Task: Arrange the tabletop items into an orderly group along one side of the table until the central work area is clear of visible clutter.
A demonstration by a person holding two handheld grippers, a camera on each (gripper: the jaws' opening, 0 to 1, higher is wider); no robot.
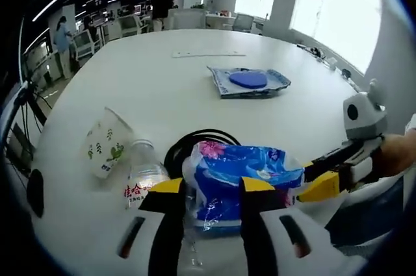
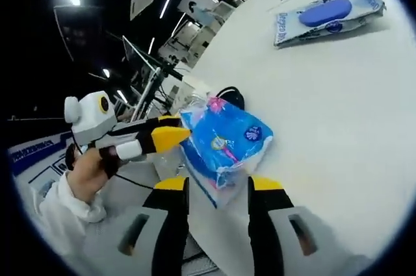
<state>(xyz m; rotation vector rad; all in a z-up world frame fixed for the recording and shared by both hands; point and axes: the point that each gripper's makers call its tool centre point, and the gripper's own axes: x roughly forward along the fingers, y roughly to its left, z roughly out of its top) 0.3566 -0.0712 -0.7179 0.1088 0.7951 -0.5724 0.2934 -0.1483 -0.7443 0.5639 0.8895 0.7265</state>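
A blue plastic tissue pack (image 1: 224,182) fills the gap between my left gripper's (image 1: 211,186) jaws, which press on its sides and hold it tilted over the white table (image 1: 162,87). In the right gripper view the same pack (image 2: 224,139) stands on a corner, with the left gripper (image 2: 170,132) on its left edge. My right gripper (image 2: 218,185) is open, and the pack's lower corner hangs loose between its jaws. The right gripper (image 1: 322,185) reaches in at the pack's right end. A patterned plastic cup (image 1: 107,143) lies on its side beside a small clear bottle (image 1: 143,178).
A black cable loop (image 1: 195,139) lies behind the pack. A blue wipes pack (image 1: 250,81) rests further out on the table, also seen as a wipes pack (image 2: 331,16) at the upper right. A thin strip (image 1: 208,54) lies beyond it. People stand by desks (image 1: 62,39) past the table.
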